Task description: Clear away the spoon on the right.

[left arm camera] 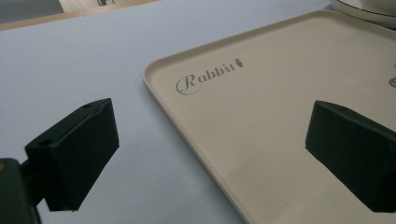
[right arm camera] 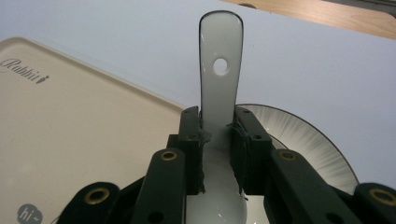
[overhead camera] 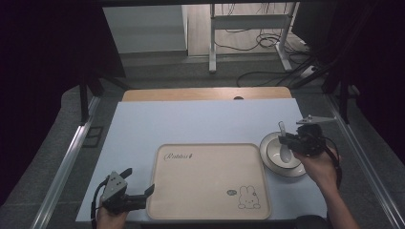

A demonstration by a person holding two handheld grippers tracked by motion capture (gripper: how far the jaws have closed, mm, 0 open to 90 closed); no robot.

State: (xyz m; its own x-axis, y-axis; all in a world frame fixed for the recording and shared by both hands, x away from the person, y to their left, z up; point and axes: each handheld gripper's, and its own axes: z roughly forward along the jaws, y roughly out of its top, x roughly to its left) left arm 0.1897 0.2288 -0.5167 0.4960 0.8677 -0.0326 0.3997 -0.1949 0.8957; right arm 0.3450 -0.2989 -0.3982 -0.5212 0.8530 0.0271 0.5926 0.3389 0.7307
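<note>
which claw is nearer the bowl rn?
Right. The right claw is over the bowl, shut on the white spoon. The left claw is open at the tray's near left corner, across the tray from the bowl.

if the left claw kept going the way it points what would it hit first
Probably the tray: the open left claw points toward its near left edge, one jaw over the tray and one over the mat. Height is unclear.

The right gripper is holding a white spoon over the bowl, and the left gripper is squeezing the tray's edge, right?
Not quite. The left gripper is open, squeezing nothing; the left gripper view shows its jaws apart above the tray. The rest holds.
</note>
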